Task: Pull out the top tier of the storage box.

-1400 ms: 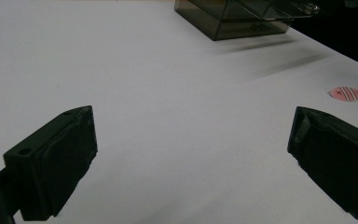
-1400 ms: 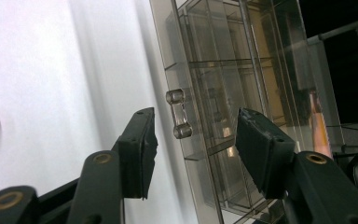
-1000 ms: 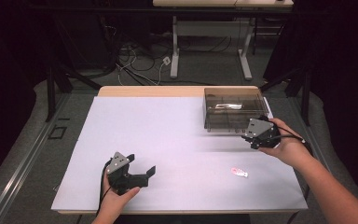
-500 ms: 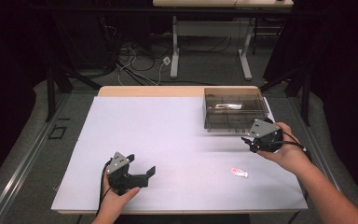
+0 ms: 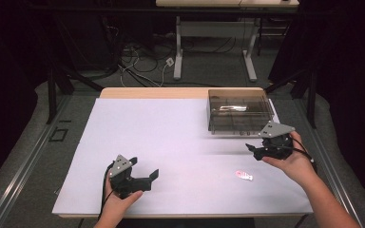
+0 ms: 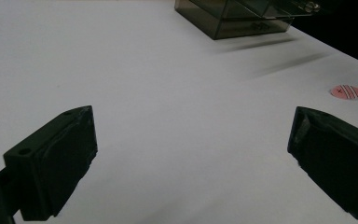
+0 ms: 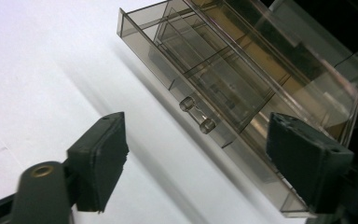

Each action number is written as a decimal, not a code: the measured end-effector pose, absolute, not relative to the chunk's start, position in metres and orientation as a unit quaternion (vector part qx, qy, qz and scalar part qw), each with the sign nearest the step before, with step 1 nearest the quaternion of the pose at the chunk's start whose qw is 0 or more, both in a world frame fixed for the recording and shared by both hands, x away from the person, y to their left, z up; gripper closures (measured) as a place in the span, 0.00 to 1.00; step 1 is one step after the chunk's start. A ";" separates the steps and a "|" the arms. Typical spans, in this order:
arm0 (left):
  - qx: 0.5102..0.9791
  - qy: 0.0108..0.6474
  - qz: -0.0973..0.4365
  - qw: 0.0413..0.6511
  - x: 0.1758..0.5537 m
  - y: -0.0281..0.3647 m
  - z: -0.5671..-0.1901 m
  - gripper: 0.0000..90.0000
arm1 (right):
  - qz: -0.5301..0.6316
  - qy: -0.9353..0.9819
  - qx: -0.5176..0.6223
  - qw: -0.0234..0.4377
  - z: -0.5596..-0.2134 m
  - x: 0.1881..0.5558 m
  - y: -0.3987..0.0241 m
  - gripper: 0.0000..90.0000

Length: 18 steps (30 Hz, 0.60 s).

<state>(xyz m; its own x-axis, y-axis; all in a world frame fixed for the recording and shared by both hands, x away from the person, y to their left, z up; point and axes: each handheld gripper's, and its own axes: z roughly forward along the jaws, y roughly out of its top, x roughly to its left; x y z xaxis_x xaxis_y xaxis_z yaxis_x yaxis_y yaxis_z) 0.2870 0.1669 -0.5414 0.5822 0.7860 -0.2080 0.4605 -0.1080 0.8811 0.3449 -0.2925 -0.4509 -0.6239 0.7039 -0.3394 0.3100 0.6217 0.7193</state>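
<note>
A white table (image 5: 171, 142) is seen, with a smoky clear drawer box (image 5: 239, 116) at its far right. The right gripper (image 5: 261, 150) is held wide open just near the box; the left gripper (image 5: 145, 176), also wide, sits near left. A small pink striped fish (image 5: 243, 175) lies near right.
</note>
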 end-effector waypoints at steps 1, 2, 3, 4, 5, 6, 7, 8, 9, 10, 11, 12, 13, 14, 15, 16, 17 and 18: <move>0.727 0.428 0.159 0.512 0.287 0.167 -0.541 0.01 | 0.318 0.842 0.309 0.306 -0.451 0.345 -0.293 0.18; 0.727 0.428 0.159 0.512 0.287 0.167 -0.541 0.01 | 0.319 0.840 0.316 0.303 -0.452 0.345 -0.294 0.17; 0.727 0.428 0.160 0.512 0.287 0.167 -0.541 0.01 | 0.319 0.840 0.322 0.298 -0.453 0.345 -0.294 0.17; 0.727 0.428 0.160 0.512 0.287 0.167 -0.541 0.01 | 0.321 0.839 0.324 0.297 -0.454 0.344 -0.294 0.16; 0.727 0.429 0.159 0.513 0.287 0.167 -0.541 0.01 | 0.326 0.835 0.328 0.298 -0.455 0.343 -0.295 0.16; 0.726 0.429 0.158 0.513 0.287 0.167 -0.541 0.01 | 0.331 0.832 0.332 0.297 -0.455 0.342 -0.296 0.16; 0.727 0.428 0.160 0.512 0.287 0.167 -0.541 0.01 | 0.334 0.828 0.339 0.298 -0.456 0.342 -0.297 0.16; 0.727 0.429 0.159 0.512 0.287 0.167 -0.541 0.01 | 0.338 0.823 0.346 0.298 -0.457 0.342 -0.298 0.16; 0.728 0.428 0.158 0.511 0.287 0.167 -0.541 0.01 | 0.339 0.822 0.352 0.293 -0.457 0.341 -0.299 0.16; 0.728 0.428 0.158 0.512 0.287 0.167 -0.541 0.01 | 0.345 0.817 0.359 0.290 -0.457 0.340 -0.300 0.16; 0.728 0.428 0.158 0.512 0.287 0.167 -0.541 0.02 | 0.353 0.813 0.364 0.286 -0.458 0.339 -0.301 0.15; 0.728 0.428 0.158 0.512 0.287 0.167 -0.541 0.01 | 0.358 0.810 0.367 0.283 -0.459 0.337 -0.302 0.13; 0.728 0.428 0.158 0.511 0.287 0.167 -0.541 0.01 | 0.361 0.810 0.366 0.282 -0.459 0.336 -0.303 0.11; 0.728 0.428 0.158 0.511 0.287 0.167 -0.541 0.01 | 0.361 0.810 0.367 0.279 -0.459 0.334 -0.303 0.11; 0.728 0.428 0.158 0.511 0.287 0.167 -0.541 0.01 | 0.366 0.808 0.368 0.280 -0.460 0.333 -0.304 0.11; 0.728 0.428 0.158 0.511 0.287 0.167 -0.541 0.01 | 0.369 0.806 0.369 0.281 -0.461 0.331 -0.305 0.11; 0.728 0.428 0.158 0.512 0.287 0.167 -0.541 0.02 | 0.373 0.803 0.371 0.280 -0.462 0.329 -0.305 0.11; 0.728 0.428 0.158 0.512 0.287 0.167 -0.541 0.01 | 0.378 0.800 0.373 0.279 -0.462 0.327 -0.306 0.11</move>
